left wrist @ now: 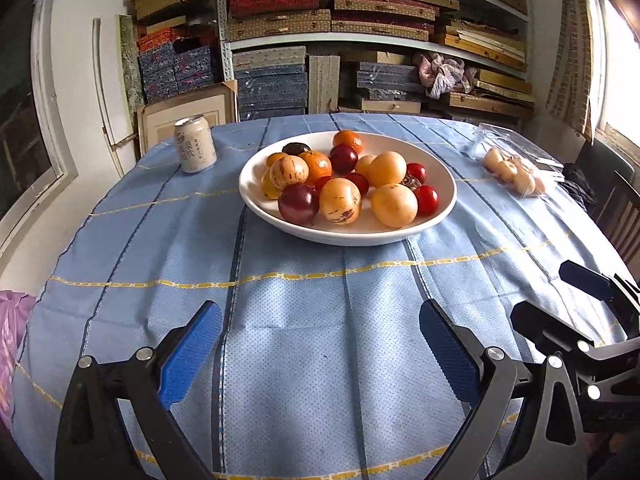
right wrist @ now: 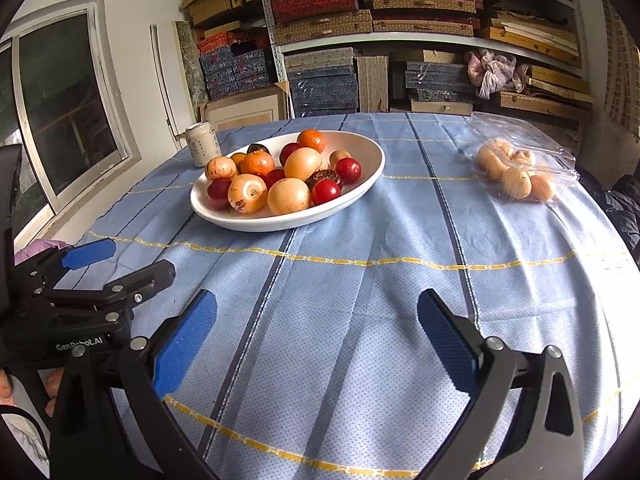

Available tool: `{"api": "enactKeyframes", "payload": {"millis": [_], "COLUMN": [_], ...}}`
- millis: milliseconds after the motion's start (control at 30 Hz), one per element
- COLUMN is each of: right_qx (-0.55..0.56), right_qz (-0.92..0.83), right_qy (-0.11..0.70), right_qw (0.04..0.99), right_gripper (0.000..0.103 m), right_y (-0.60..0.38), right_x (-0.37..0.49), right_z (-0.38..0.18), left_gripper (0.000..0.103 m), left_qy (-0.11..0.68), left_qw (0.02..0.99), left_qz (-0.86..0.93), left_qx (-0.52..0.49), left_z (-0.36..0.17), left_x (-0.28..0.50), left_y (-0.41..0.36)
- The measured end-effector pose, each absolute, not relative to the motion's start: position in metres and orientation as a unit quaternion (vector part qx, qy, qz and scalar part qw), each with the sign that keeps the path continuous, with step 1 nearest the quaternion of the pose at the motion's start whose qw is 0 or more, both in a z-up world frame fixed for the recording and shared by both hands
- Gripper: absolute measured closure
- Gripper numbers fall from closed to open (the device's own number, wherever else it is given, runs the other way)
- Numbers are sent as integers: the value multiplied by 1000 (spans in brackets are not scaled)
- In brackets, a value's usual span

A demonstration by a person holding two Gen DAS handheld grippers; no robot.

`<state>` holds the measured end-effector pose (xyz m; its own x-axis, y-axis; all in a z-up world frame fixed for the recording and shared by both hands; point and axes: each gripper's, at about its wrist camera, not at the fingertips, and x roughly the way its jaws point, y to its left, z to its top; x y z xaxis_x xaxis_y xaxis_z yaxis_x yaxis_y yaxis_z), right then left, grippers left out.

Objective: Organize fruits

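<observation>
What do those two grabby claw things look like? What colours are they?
Both look alike. The left gripper has black, angular arms joined with round silver bolts, and each finger wears a bright blue pad with a bumpy, ridged face. The right gripper has the same black frame and blue pads. Seen from the right camera, the left one's body carries white "GenRobot.AI" lettering. No cables or sleeves are visible.

Brightness: daylight, fairly bright over my table (left wrist: 320,320), dimmer toward the shelves (left wrist: 360,40).
Source: window (left wrist: 616,80) on the right in my left view is blown out white; the window (right wrist: 64,112) on the left in my right view looks dark.
Shadows: soft patches on the cloth between my fingers (left wrist: 188,356).
Glare: highlights on the fruits (left wrist: 344,184) and the plastic box (right wrist: 524,156).
Distortion: strong fisheye bending, black corners.
Focus: mostly sharp; edges soften.
</observation>
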<state>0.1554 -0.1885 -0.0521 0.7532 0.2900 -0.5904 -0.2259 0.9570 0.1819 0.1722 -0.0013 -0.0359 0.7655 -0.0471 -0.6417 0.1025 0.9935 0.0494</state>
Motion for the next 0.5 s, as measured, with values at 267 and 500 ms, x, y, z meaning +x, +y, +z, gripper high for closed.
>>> {"api": "enactKeyframes", "payload": {"millis": [267,500], "right_qx": [51,52], "right_qz": [138,137], "right_qy": [323,321], "right_qw": [935,936], "right_gripper": [5,5], "right_y": [-189,-190], "right_x": [155,154], "right_z": [-53,-52], "left_gripper": [3,3], "left_qy": [334,347], "left_qw": [941,937], "left_qz": [-35,-37], "left_qx": [32,19], "left_z": [-33,-35], "left_x": [171,175], "left_y": [3,7]}}
